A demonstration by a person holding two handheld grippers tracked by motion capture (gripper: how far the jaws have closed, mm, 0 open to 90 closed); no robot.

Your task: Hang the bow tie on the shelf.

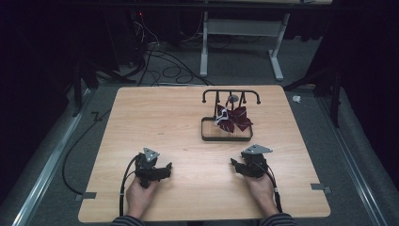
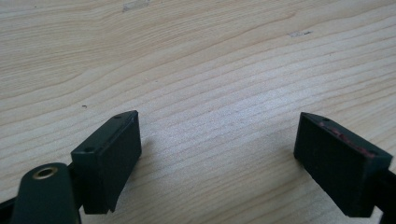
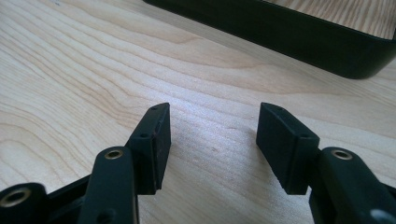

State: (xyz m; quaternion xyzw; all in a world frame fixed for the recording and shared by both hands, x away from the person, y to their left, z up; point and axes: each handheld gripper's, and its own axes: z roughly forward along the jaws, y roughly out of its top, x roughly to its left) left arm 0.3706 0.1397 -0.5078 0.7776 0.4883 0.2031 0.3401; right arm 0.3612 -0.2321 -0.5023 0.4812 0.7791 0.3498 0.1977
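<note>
A black wire stand (image 1: 230, 96) with hooks rises from a shallow black tray (image 1: 226, 137) at the table's far middle. A dark red bow with a white strap (image 1: 233, 118) hangs in it. My left gripper (image 1: 162, 170) rests low at the near left, jaws wide apart over bare wood (image 2: 217, 135). My right gripper (image 1: 236, 165) sits at the near right, a little in front of the tray, jaws apart with nothing between them (image 3: 212, 128). The tray's black wall (image 3: 289, 30) runs across the top of the right gripper view.
The wooden table (image 1: 155, 117) is bare at the left and in the near middle. Cables lie on the grey floor (image 1: 164, 70) beyond the far edge, beside a white table frame (image 1: 277, 52). Metal rails run along both sides.
</note>
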